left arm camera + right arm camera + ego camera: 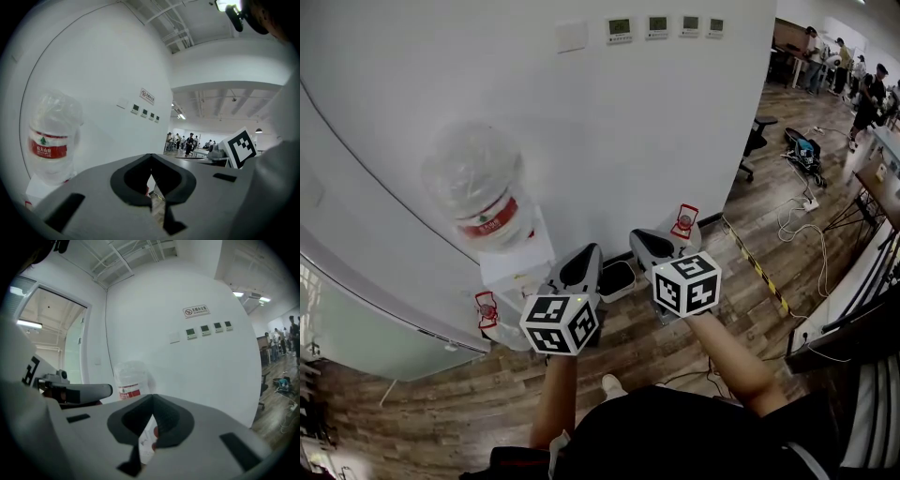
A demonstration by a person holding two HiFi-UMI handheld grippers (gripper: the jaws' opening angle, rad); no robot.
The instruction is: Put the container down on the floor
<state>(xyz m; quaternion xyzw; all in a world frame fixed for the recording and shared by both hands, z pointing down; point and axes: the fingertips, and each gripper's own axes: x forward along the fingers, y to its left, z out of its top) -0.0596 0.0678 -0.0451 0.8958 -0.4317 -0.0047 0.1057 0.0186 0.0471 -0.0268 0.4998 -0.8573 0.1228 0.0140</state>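
Two clear containers with red labels stand on the wooden floor (441,403), each at the foot of the curved white wall (609,122). The left container (487,314) sits just beside a white water dispenser (514,267) that carries a big upturned bottle (478,197). The right container (684,225) is further along the wall, just past the right gripper (645,242).

Neither gripper holds anything. The left gripper (584,258) has its fingers pressed together at the tips, with only floor showing through the opening behind them. The right gripper's fingers are likewise closed tip to tip on nothing. Both point level toward the wall, side by side, with a dark rounded thing (617,279) on the floor between them; I cannot tell what it is.

Four small panels (666,26) hang high on the wall. To the right a yellow-black strip (757,267) crosses the floor, with loose cables (797,220), a black office chair (755,141) and several people (853,70) at desks beyond.
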